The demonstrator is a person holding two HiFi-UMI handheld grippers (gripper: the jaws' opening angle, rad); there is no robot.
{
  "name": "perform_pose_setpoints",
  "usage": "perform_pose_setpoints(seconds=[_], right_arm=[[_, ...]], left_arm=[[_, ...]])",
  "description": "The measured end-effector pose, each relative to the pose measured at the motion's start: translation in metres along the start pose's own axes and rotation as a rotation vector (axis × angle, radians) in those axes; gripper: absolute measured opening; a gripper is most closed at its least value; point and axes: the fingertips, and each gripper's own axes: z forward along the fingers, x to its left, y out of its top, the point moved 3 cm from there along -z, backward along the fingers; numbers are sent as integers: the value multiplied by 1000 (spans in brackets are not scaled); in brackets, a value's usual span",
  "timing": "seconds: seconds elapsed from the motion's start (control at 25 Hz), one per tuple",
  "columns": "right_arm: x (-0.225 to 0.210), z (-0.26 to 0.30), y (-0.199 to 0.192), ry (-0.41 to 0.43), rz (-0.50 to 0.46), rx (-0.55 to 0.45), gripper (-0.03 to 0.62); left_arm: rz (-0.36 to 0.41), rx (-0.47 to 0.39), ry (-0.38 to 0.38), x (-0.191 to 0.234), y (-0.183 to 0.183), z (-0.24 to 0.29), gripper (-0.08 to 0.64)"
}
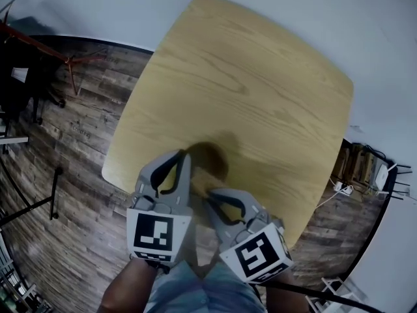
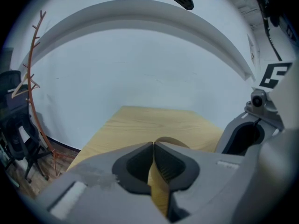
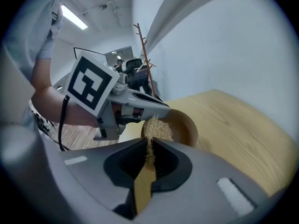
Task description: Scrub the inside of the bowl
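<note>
1. Light wood table (image 1: 260, 96) against a white wall (image 1: 98, 5), with dark plank floor (image 1: 71, 168) all around it. Both grippers hang over the table's near edge.
2. The left gripper (image 2: 153, 144) has its jaws squeezed nearly together on the thin rim of the bowl (image 2: 169, 143). You can see the wooden wall running right up between the pads in the left gripper view.
3. From the head view, the left gripper (image 1: 182, 156) comes in from the left. The bowl (image 1: 210, 160) is the dark shape just past its tips, between the two grippers.
4. The right gripper (image 3: 150, 141) is clamped on a brush (image 3: 144, 183), with the flat wooden handle pinched between the jaws. The pale bristly head (image 3: 156, 127) sticks out just past the tips.
5. In the right gripper view, the bowl (image 3: 184, 125) is tipped up so its opening faces the right gripper. The bristles sit at the bowl's mouth, by its left rim. I honestly can't tell if they're touching the inside.
6. The left gripper (image 3: 156, 110) reaches in from the left of that view, its tips at the bowl's rim just above the bristles.
7. In the head view, the right gripper (image 1: 216, 197) sits just below and right of the bowl.
8. Further out, a thin coat rack (image 2: 35, 78) stands on the floor off the table's left side.
</note>
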Motion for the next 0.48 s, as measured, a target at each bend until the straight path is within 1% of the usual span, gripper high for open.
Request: perform_pose_setpoints(seconds=[0.08, 0.12, 0.2, 0.28, 0.4, 0.48], right_arm=[[5, -7, -2, 2, -5, -14, 26], [6, -11, -2, 1, -4, -20, 26], [5, -21, -1, -9, 9, -43, 26], [0, -35, 2, -44, 25, -67, 28], [-13, -51, 5, -126, 19, -98, 28], [-20, -55, 7, -160, 14, -110, 28]], left_arm=[[-2, 2, 7, -1, 1, -1, 32], [10, 1, 9, -2, 1, -1, 32], [77, -5, 11, -1, 3, -1, 32], [125, -3, 17, -1, 4, -2, 32], [137, 13, 21, -4, 3, -3, 32], [133, 20, 17, -8, 3, -4, 32]])
